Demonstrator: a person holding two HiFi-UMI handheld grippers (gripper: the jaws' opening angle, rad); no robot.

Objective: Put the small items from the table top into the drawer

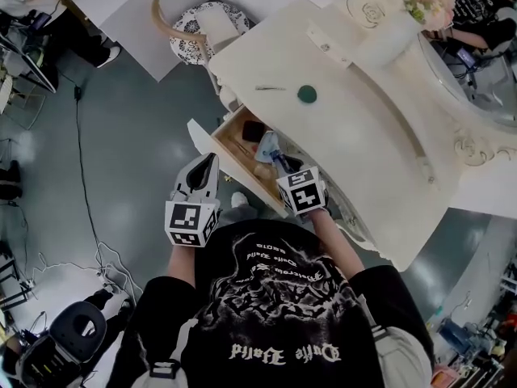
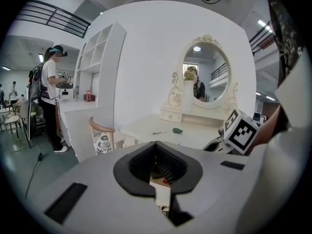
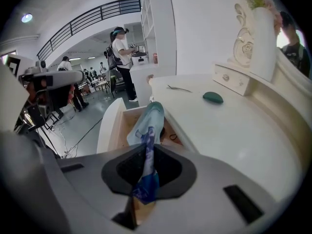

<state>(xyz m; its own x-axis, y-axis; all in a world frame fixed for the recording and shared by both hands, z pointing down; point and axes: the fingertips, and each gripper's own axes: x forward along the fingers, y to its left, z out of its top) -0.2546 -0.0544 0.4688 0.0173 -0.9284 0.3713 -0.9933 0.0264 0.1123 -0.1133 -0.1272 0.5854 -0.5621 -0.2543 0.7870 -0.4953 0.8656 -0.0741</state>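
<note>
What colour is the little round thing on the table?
The round thing is dark green; the right gripper view shows it best.

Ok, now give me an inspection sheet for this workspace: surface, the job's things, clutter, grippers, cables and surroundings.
Surface: white vanity top; its drawer stands open.
Job's things: green oval item and thin metal piece lie on the top; blue packet hangs over the drawer; dark items already lie inside it.
Clutter: flower vase at the back, by the mirror.
Grippers: right gripper shut on the blue packet; left gripper shut, nothing in it, beside the drawer.
Cables: black cable on the floor, left of the vanity.
Surroundings: cushioned chair, white shelving, a person standing behind.
</note>
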